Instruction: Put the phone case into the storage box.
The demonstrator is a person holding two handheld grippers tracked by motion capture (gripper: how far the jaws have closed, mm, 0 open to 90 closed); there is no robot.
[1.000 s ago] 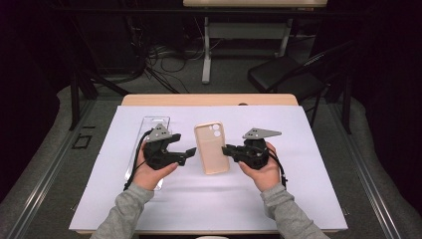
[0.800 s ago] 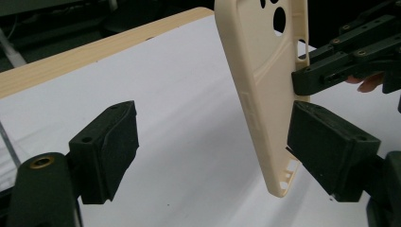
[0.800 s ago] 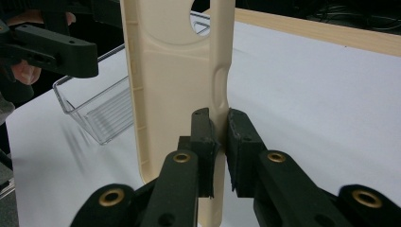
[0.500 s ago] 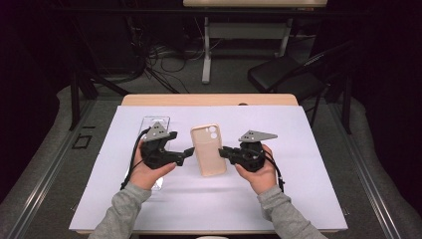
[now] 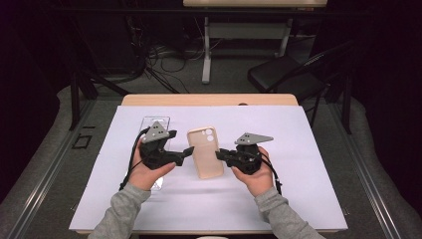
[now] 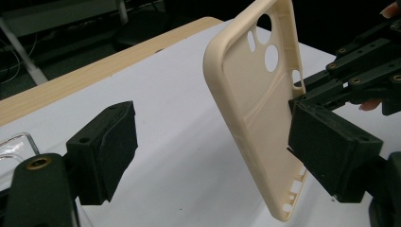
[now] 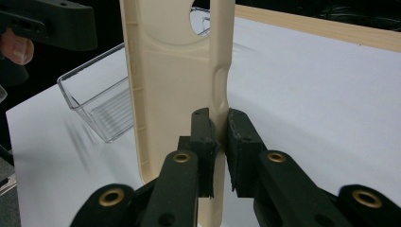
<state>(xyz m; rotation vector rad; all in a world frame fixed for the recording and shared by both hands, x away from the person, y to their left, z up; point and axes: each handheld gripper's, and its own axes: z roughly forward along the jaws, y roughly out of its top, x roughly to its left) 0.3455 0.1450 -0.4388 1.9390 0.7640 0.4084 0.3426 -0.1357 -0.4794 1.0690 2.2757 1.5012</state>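
A beige phone case is held off the white sheet, its camera holes toward the far end. My right gripper is shut on the case's right side wall; in the right gripper view the jaws pinch that thin wall with the case standing upright. My left gripper is open at the case's left edge. In the left gripper view its jaws stand wide apart, and the case sits between them, close against the right pad.
A clear plastic tray lies on the white sheet behind my left hand, also the tray beyond the case. The wooden table edge runs along the back. A black chair stands beyond it.
Both hands and the case have drifted slightly toward the near edge and a little left. The right gripper stays shut on the case, the left stays open.
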